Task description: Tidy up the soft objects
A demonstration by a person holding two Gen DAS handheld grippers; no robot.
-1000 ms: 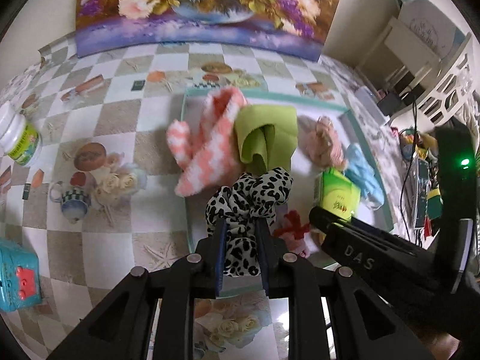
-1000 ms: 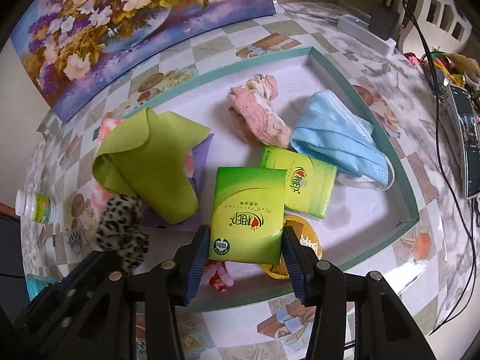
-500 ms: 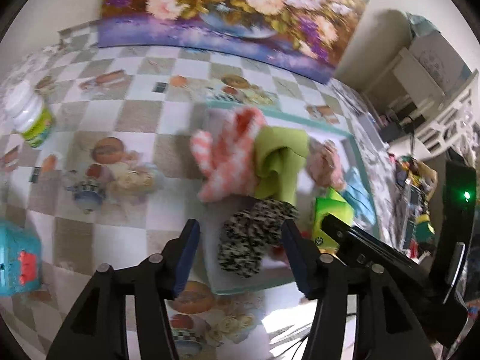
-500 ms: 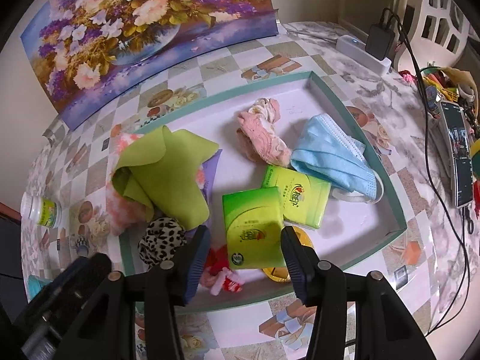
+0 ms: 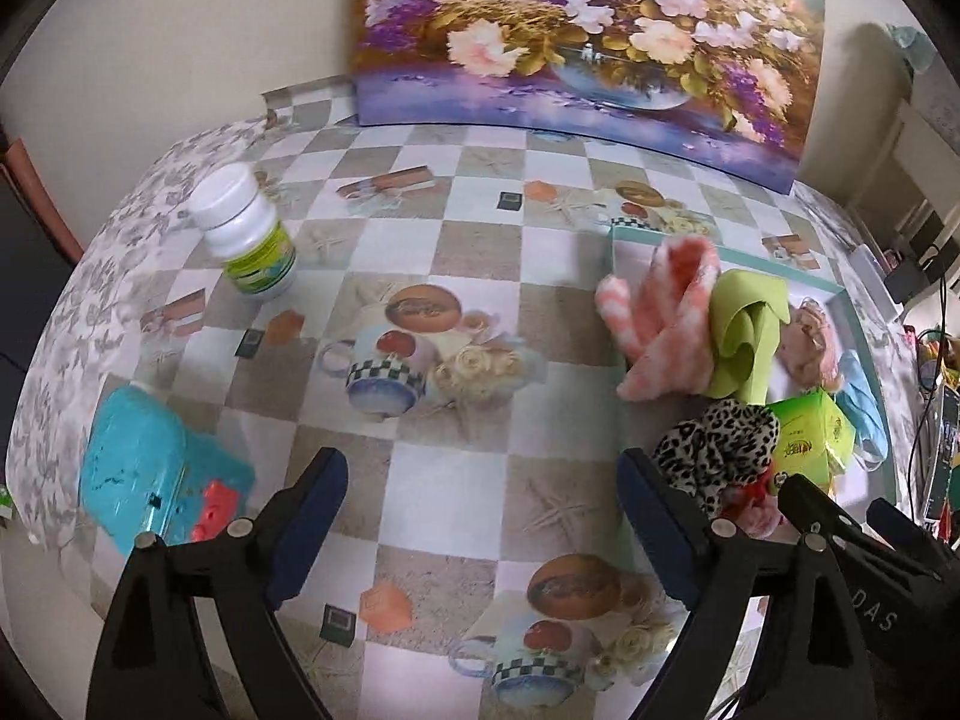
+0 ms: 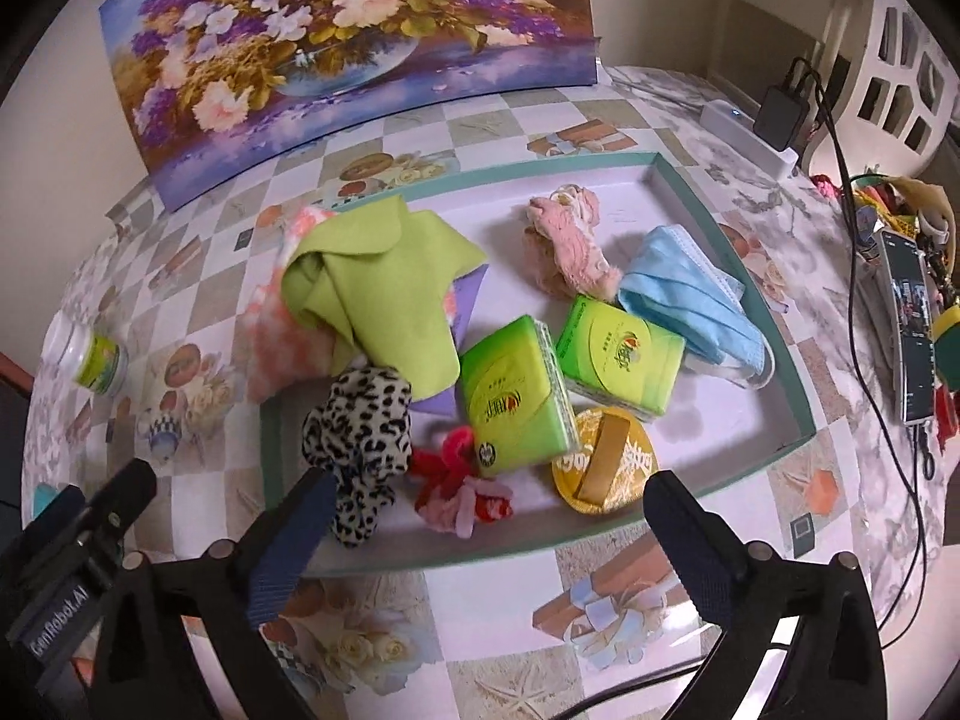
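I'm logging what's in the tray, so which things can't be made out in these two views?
- Purple sheet, right wrist view: mostly under the green cloth.
- Pink-and-white fuzzy cloth, right wrist view: blurred, partly under the green cloth.
- Gold round tin, right wrist view: lettering too small and distorted to read.
- Teal plastic box, left wrist view: blurred.

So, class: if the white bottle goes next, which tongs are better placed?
Left, probably. The left tongs are open over bare tablecloth, with the white bottle ahead on their side. The right tongs are open too, but face the tray, with the bottle far off.
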